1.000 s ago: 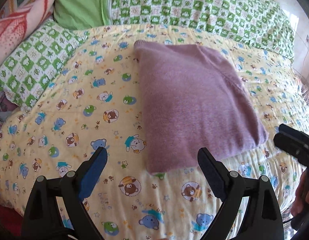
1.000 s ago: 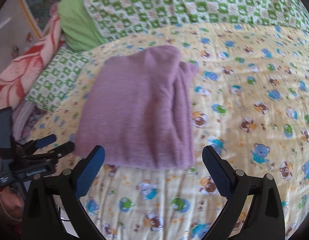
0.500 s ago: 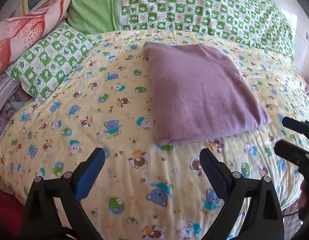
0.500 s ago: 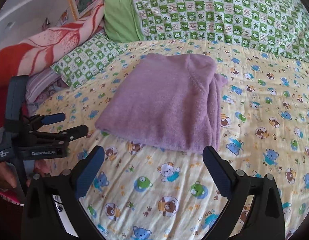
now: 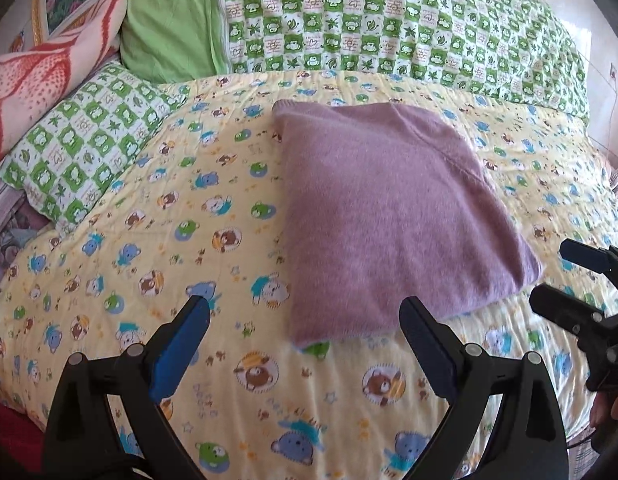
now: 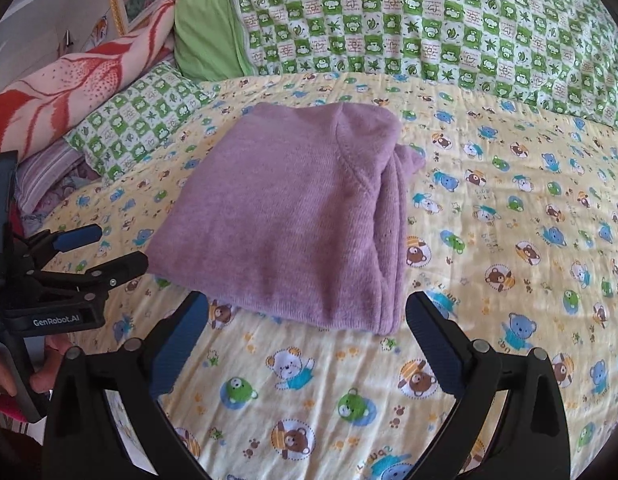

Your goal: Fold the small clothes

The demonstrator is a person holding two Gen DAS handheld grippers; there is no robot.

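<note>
And here it lies: the soft purple knitted garment (image 5: pixel 393 216), already folded into a thick, roughly rectangular bundle, sits flat in the middle of the yellow bear-print bedspread (image 5: pixel 157 240). Neither tool touches it. The left gripper (image 5: pixel 305 328) hangs just short of the bundle's near corner, jaws spread wide, nothing between them. The right gripper (image 6: pixel 307 320) hovers just off the near edge too, equally wide open and empty.

Now the geometry that matters. The bundle's long axis runs away from both tools, up toward the green checked pillow (image 5: pixel 389 24) at the head of the bed. From the left wrist view the garment lies ahead and slightly right of the jaws. From the right wrist view it lies ahead and slightly left, with its stacked, layered edges (image 6: pixel 393 240) down the right-hand side, closest to that tool.

So both sit about equally near the front edge. My read: if another fold is wanted, it goes across that long axis, each tool taking a near corner and carrying it toward the pillow. The fold looks close to finished already, though.
</note>
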